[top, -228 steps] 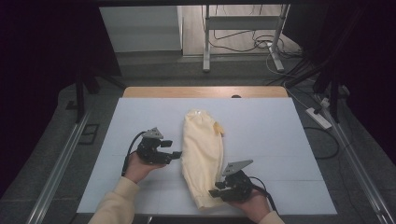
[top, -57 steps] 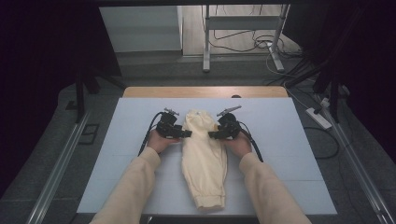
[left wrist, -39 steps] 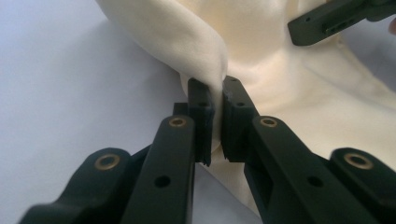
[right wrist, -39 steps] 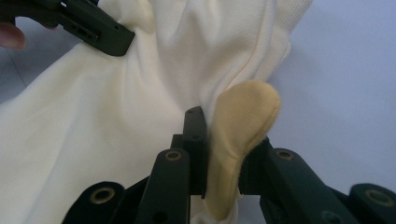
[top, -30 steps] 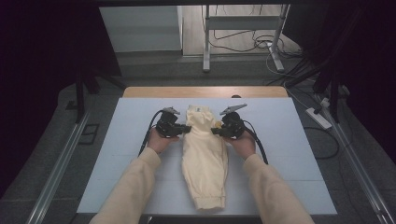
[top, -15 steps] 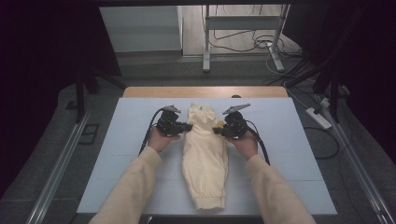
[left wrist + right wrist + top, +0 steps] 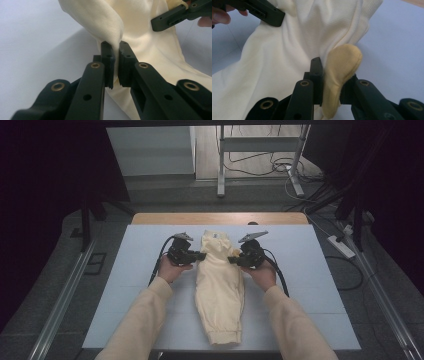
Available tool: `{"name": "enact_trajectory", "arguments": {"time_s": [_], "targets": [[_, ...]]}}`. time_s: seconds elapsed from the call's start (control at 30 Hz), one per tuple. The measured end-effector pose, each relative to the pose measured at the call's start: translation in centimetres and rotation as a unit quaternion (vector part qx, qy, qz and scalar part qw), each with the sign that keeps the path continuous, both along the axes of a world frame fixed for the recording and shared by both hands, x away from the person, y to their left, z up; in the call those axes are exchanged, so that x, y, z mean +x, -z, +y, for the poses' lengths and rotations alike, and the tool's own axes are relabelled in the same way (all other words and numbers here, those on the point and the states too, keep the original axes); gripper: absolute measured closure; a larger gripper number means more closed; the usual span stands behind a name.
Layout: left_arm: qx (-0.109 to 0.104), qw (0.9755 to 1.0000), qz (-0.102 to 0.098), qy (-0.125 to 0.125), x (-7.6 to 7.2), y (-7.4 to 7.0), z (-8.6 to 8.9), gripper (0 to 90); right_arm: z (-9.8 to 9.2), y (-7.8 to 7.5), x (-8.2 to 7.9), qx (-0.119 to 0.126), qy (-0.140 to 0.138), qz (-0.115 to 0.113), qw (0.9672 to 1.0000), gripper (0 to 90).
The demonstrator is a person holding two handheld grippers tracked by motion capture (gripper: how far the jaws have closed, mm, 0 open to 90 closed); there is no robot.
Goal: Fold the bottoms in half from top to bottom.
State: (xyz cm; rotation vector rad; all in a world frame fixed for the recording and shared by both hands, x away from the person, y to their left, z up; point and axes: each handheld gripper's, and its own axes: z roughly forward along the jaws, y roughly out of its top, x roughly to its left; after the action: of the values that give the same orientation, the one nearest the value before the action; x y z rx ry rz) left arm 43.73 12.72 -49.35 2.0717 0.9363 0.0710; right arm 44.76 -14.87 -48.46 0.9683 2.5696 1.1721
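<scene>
Dark curtains and loose floor cables surround the white table (image 7: pixel 125 285), where a cream, soft cotton garment (image 7: pixel 220 290) lies lengthwise in the middle. At its far end, the left hand-held gripper (image 7: pixel 201 255) pinches a fold of the cream cloth between its pressed jaws, and the right hand-held gripper (image 7: pixel 231 260) pinches a yellow ribbed tab (image 7: pixel 340 75) at the opposite edge. I think the thin fold on the left could slip out if both hands pull apart too strongly, because little fabric sits between the pads. The garment would then sag on one side.
</scene>
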Motion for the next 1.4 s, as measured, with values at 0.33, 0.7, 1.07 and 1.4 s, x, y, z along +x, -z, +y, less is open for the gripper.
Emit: {"name": "enact_trajectory", "arguments": {"time_s": [0.33,0.7,1.07,1.4], "targets": [[-0.005,0.9998,-0.019,0.006,0.2,-1.7,0.0,84.0,-0.2,-1.2,0.1,0.004,0.002,-0.016,0.9999,76.3],[-0.005,0.999,-0.044,0.008,1.1,-4.9,-0.2,84.0,-0.5,-3.8,0.4,0.007,0.009,-0.049,0.9987,76.3],[-0.012,0.9984,-0.055,0.01,0.7,-5.8,-0.3,84.0,-0.9,-5.5,0.2,0.013,0.016,-0.068,0.9974,76.2],[-0.01,0.9985,-0.053,0.005,1.0,-5.1,-0.1,84.1,-0.6,-4.8,0.5,0.011,0.015,-0.064,0.9978,76.2]]}}
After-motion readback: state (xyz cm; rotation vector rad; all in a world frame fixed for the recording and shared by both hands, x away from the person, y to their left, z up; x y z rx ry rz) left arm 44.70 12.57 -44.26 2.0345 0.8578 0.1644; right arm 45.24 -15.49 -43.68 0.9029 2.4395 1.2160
